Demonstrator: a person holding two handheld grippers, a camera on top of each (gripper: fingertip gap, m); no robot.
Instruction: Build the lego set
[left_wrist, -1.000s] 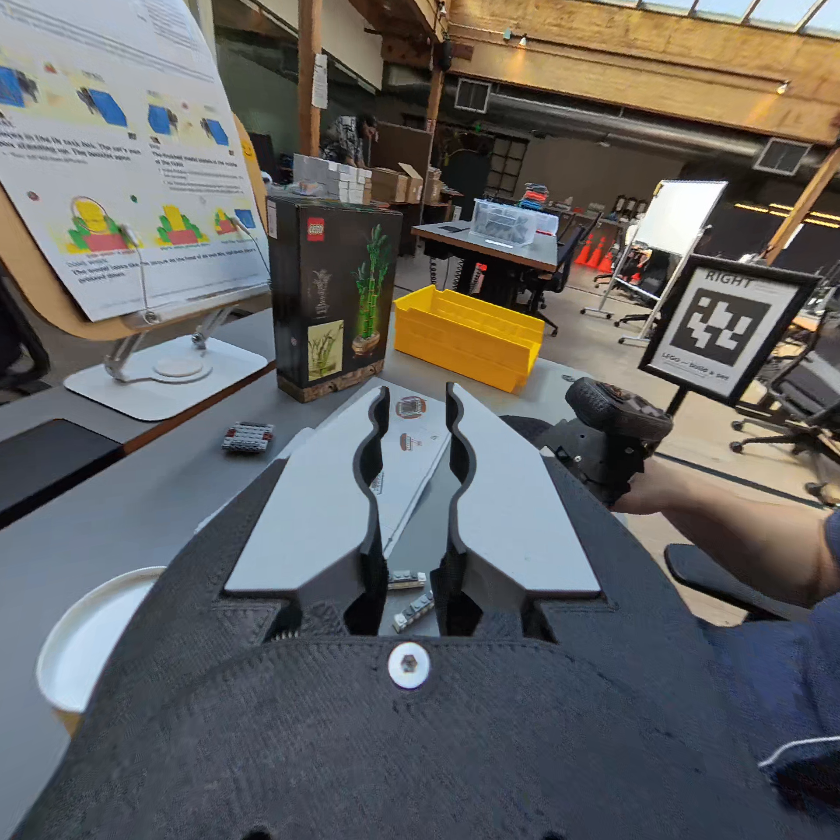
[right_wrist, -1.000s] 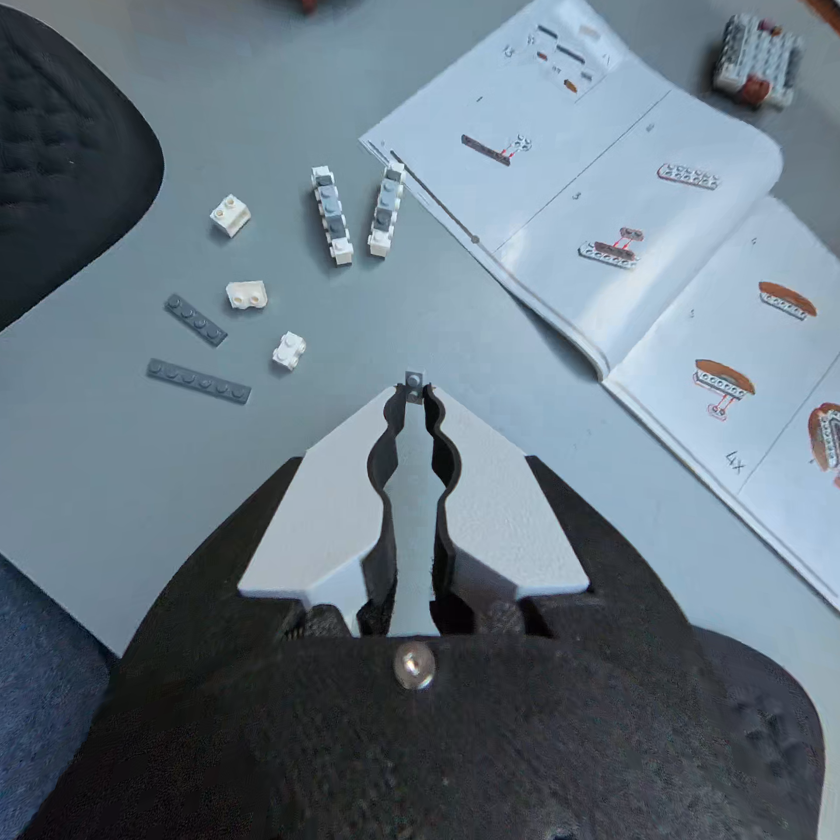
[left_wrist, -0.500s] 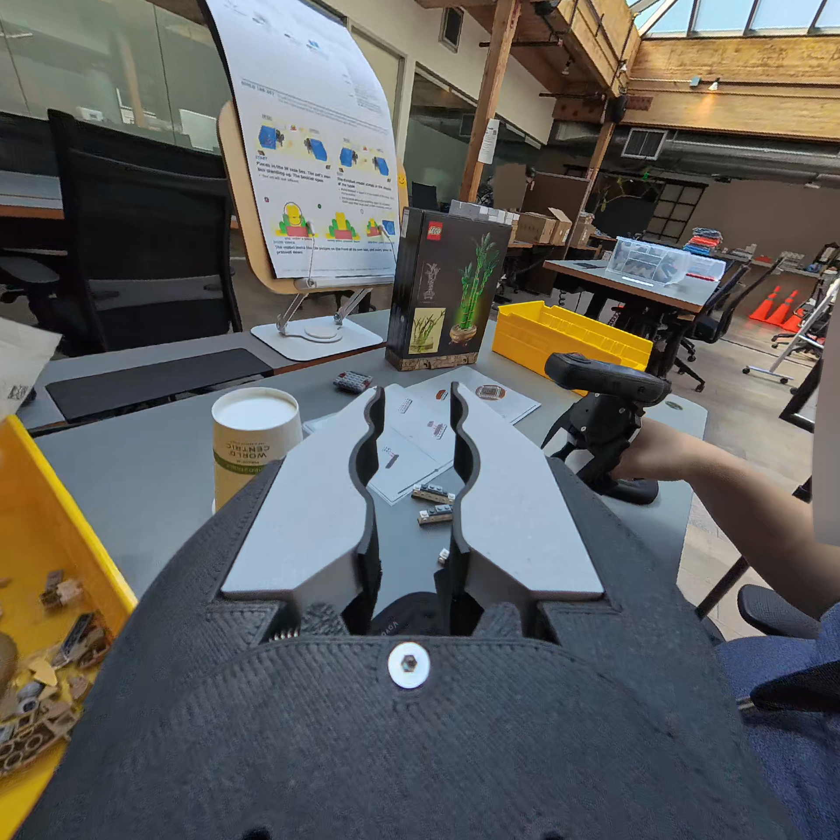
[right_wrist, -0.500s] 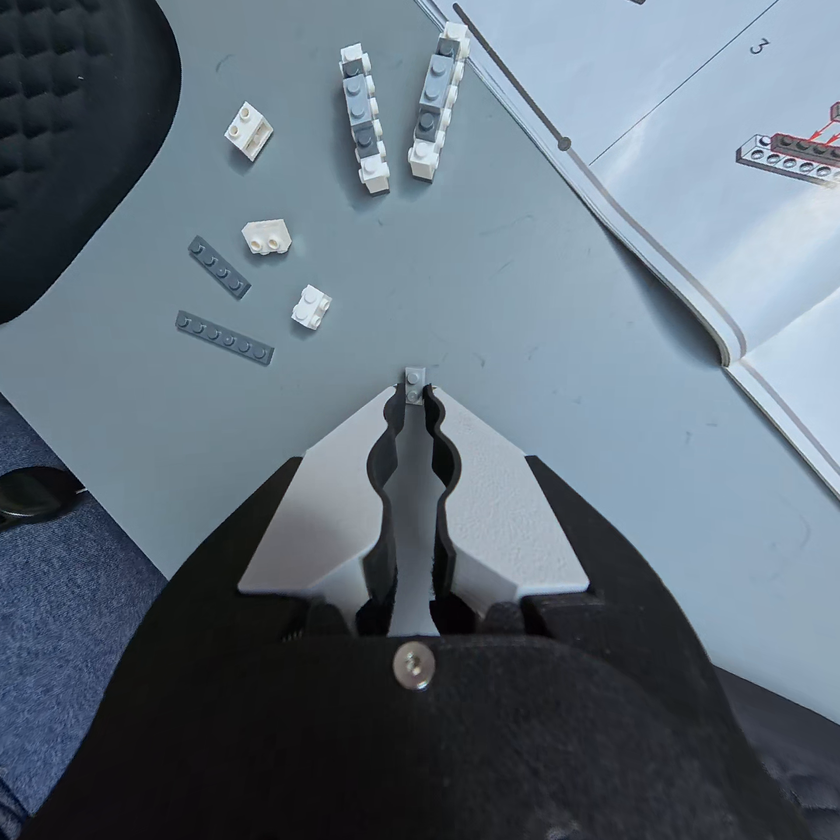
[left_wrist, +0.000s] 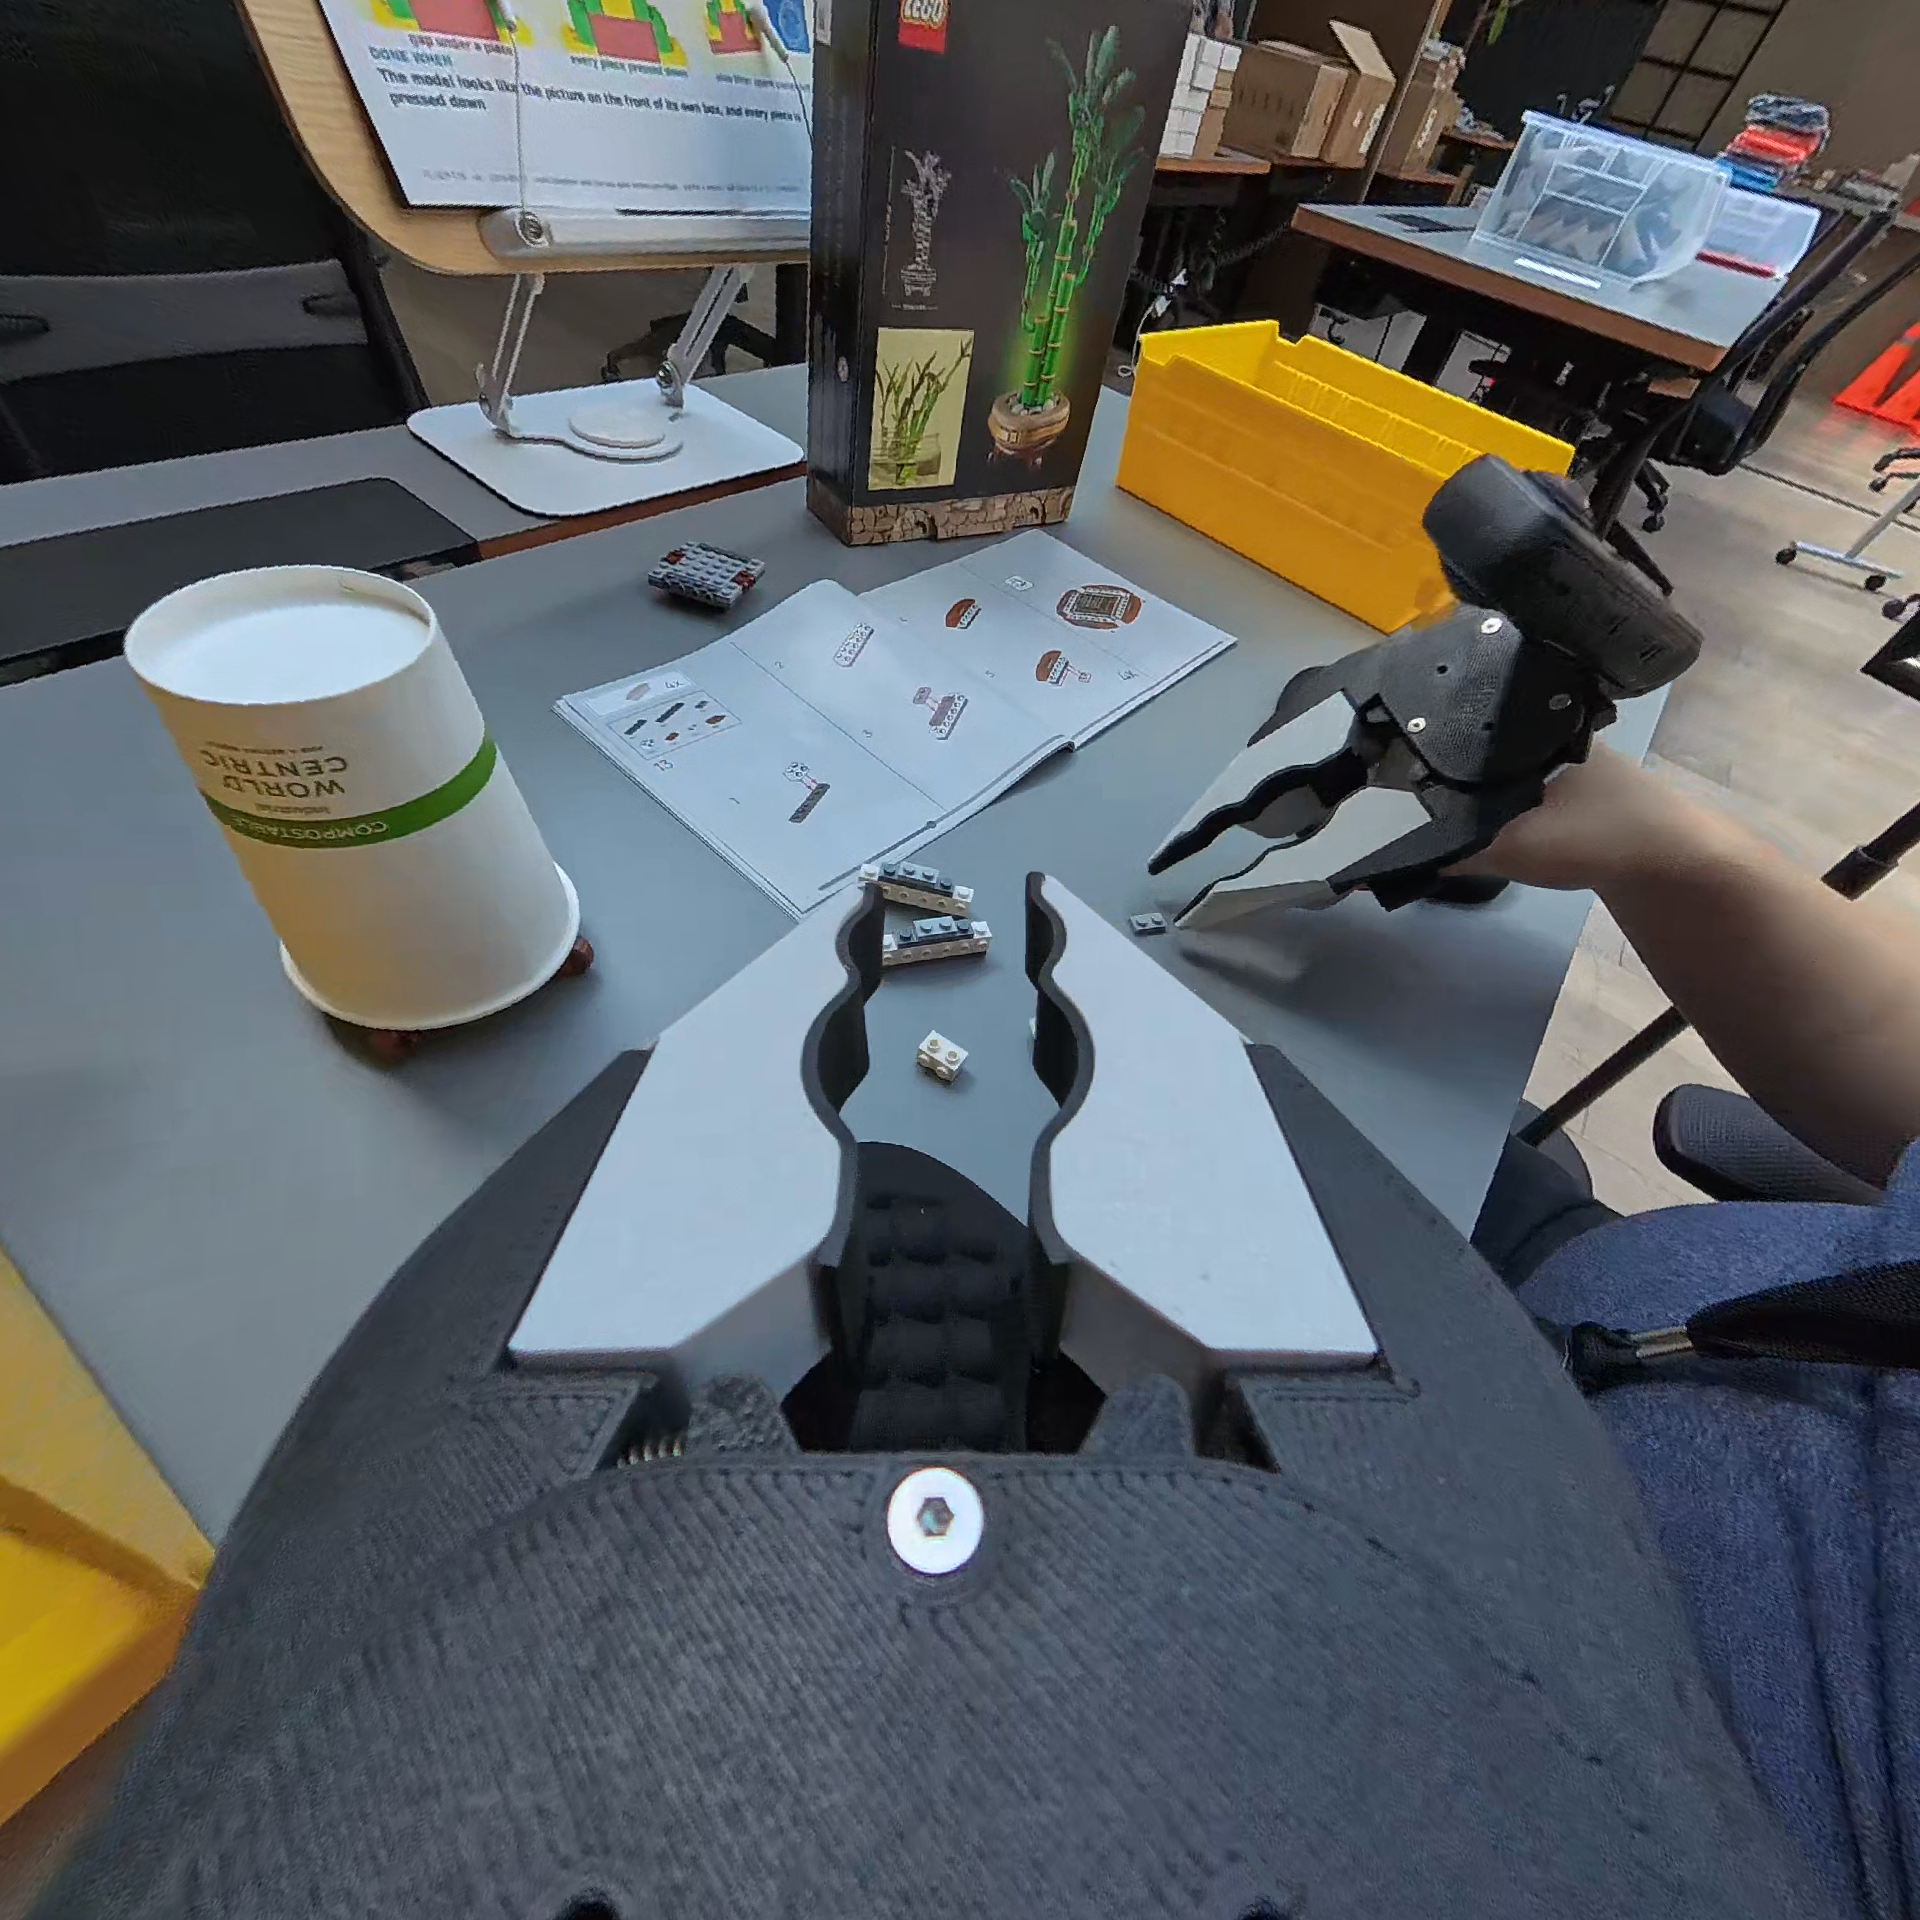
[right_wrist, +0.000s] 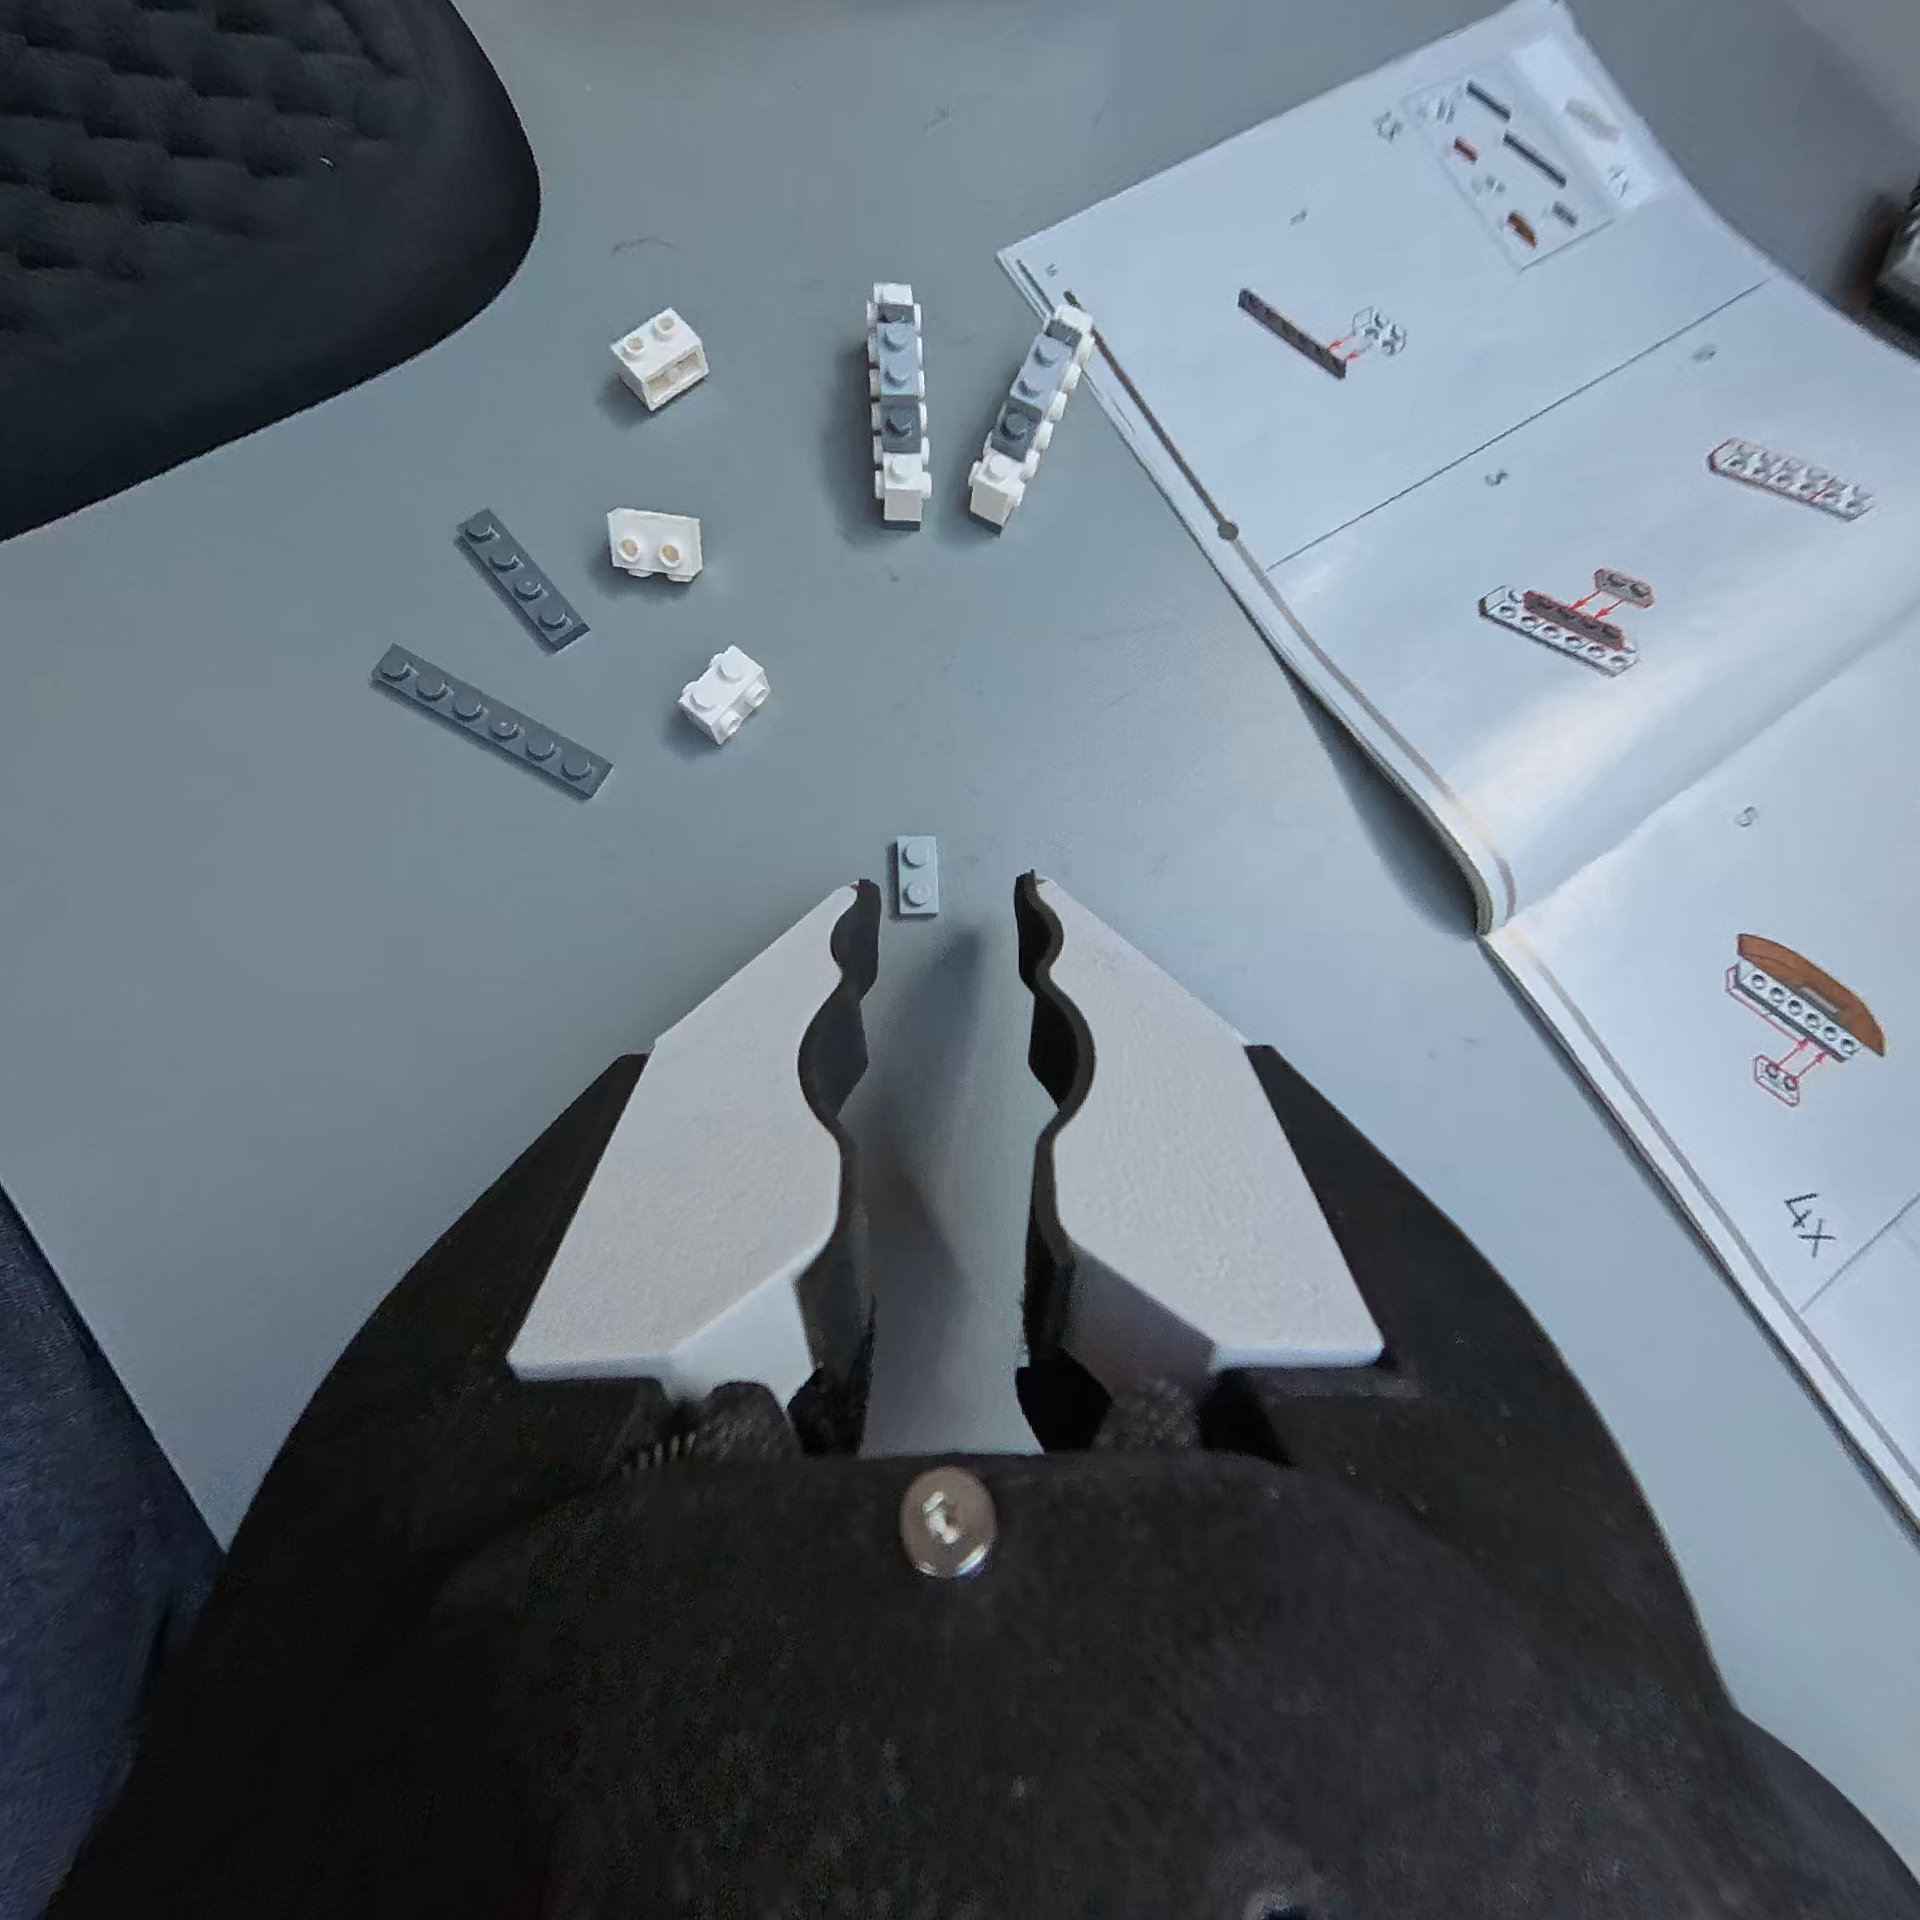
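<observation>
Your right tongs (right_wrist: 940, 888) hang low over the grey worktop (right_wrist: 260, 987), jaws parted and holding nothing, their tips nearly on the surface. A small light-grey 2-stud plate (right_wrist: 914, 878) lies flat just ahead of the gap, clear of both fingers. In the left wrist view your right hand (left_wrist: 1579, 831) wraps the back of that tool, forearm reaching in from the worktop's right edge, tips angled down.

Your left tongs (left_wrist: 951, 899) are held higher and farther back, tilted down toward the parts, jaws also apart and empty. Seen between them is 1 white brick (left_wrist: 942, 1057); whether it lies directly below the tips cannot be judged from this angle.

Beyond the 2-stud plate, 2 built strips of grey and white bricks (right_wrist: 899, 405) lie side by side, the right one touching the corner of the open instruction booklet (right_wrist: 1558, 582). To their left sit 3 loose white bricks (right_wrist: 660, 358) and 2 dark-grey plates, 1 with 4 studs (right_wrist: 522, 577), 1 with 6 (right_wrist: 488, 719).

Farther back stand an upturned paper cup (left_wrist: 343, 790) with brown pieces under its rim, a small grey assembly (left_wrist: 704, 574), the set's box (left_wrist: 987, 260) and a yellow bin (left_wrist: 1330, 457).
</observation>
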